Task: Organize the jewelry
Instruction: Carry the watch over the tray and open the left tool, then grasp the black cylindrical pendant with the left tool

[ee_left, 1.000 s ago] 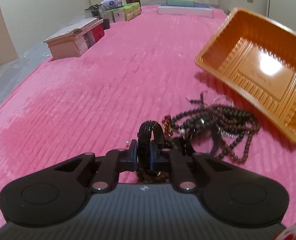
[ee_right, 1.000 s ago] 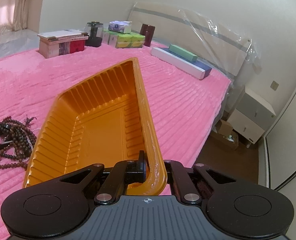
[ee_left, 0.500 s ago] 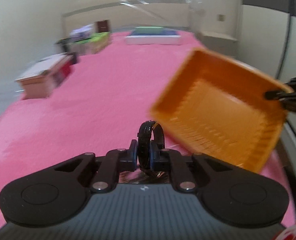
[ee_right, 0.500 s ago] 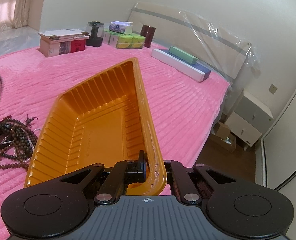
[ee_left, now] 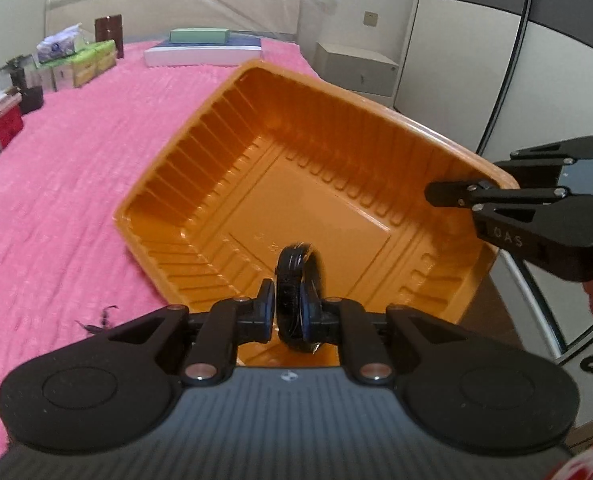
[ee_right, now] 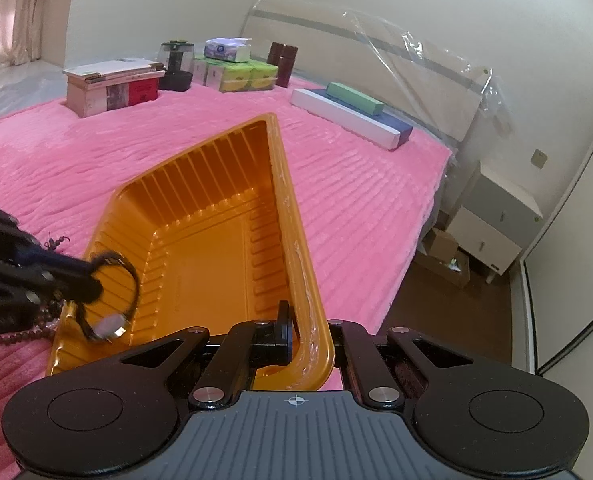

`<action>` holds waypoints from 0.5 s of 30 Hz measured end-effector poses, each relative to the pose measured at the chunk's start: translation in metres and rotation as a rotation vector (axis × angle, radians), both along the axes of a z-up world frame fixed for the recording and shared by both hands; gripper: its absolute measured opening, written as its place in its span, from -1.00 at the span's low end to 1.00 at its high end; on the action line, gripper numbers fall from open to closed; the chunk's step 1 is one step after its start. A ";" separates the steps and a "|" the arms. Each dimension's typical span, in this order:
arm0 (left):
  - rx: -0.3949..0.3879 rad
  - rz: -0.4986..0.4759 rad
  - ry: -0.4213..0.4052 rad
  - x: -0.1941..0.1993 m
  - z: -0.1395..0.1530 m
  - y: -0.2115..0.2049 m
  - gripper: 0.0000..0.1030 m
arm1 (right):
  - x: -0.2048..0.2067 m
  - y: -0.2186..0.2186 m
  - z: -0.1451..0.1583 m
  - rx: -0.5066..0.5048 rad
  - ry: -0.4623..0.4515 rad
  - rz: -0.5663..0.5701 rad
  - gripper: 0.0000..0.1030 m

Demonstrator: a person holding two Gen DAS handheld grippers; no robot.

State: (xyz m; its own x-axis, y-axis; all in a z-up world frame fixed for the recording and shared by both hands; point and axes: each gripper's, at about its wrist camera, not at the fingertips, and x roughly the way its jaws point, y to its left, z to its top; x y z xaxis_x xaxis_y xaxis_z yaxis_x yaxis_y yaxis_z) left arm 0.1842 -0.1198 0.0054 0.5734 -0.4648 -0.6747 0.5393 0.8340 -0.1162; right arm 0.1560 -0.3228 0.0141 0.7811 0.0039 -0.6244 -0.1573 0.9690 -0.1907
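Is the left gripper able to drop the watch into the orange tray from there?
Probably yes. The left gripper, jaws opening, holds the watch over the orange tray; nothing blocks the way down.

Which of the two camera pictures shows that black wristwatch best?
The right wrist view: the wristwatch hangs side-on over the orange tray, its pale face showing. The left wrist view sees only its black strap edge-on between the opening jaws.

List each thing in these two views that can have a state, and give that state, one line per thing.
Left gripper: jaws opening, black watch between them.
Black watch: hanging above the tray's inside.
Right gripper: shut on the tray's rim.
Orange tray: empty, tilted, lifted at one rim.
Bead strands: lying on the pink blanket.
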 end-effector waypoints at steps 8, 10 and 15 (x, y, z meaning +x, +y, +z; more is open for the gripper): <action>0.026 0.175 -0.082 -0.027 0.011 0.060 -0.33 | -0.003 -0.001 -0.003 0.012 0.009 -0.011 -0.91; 0.065 0.258 -0.098 -0.039 0.006 0.088 -0.31 | -0.004 -0.002 -0.004 0.017 0.011 -0.016 -0.91; 0.124 0.445 -0.050 -0.064 -0.021 0.149 -0.32 | -0.008 -0.001 -0.006 0.025 0.012 -0.028 -0.91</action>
